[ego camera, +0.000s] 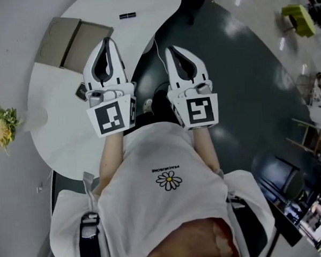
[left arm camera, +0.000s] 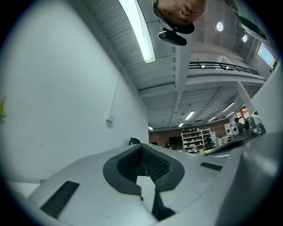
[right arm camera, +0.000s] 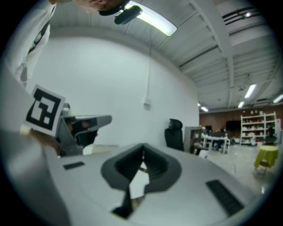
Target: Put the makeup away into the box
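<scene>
The head view shows a tan box (ego camera: 73, 43) lying open at the far left of the white table (ego camera: 59, 141). A small black makeup stick (ego camera: 127, 15) rests on the table beyond it. A dark compact (ego camera: 81, 92) lies beside my left gripper (ego camera: 107, 42). That gripper hangs over the table's right edge, shut and holding nothing. My right gripper (ego camera: 171, 48) hovers over the dark floor, also shut and holding nothing. In the left gripper view the left gripper (left arm camera: 142, 147) points at a white wall. In the right gripper view the right gripper (right arm camera: 143, 148) points level, with the left gripper (right arm camera: 82, 126) beside it.
Yellow flowers (ego camera: 1, 127) and a pale round object (ego camera: 37, 118) sit at the table's left. A thin cable (ego camera: 159, 51) runs off the table edge. A green stool (ego camera: 298, 17) and dark chairs (ego camera: 284, 180) stand on the floor. An office chair (right arm camera: 175, 133) stands by the wall.
</scene>
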`<state>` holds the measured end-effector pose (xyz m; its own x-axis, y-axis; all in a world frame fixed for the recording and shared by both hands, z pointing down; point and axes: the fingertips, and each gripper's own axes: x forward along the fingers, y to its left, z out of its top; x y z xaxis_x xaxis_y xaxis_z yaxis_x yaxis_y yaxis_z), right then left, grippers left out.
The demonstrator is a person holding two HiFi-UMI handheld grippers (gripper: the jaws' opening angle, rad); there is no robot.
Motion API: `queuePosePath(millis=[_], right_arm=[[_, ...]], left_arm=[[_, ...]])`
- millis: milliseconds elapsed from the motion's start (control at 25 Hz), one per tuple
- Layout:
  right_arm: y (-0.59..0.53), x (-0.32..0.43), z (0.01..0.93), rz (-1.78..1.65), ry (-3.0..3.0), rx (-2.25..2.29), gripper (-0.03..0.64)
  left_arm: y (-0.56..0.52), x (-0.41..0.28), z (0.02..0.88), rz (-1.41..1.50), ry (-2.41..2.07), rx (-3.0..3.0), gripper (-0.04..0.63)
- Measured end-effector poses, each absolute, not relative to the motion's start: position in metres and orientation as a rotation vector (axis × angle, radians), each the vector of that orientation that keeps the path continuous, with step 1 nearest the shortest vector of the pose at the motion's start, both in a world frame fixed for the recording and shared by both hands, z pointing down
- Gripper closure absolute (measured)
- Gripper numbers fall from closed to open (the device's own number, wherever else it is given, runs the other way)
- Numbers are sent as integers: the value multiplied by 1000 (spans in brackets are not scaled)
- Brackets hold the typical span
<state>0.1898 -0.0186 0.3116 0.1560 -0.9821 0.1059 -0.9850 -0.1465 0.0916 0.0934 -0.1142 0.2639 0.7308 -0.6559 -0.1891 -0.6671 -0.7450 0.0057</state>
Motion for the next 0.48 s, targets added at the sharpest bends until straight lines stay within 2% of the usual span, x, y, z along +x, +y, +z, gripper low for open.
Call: queuePosePath(millis=[480], right_arm=[[-133, 147, 309, 25, -2394, 1886, 588]], left_arm=[[-178, 25, 266, 232, 1615, -2572, 574]])
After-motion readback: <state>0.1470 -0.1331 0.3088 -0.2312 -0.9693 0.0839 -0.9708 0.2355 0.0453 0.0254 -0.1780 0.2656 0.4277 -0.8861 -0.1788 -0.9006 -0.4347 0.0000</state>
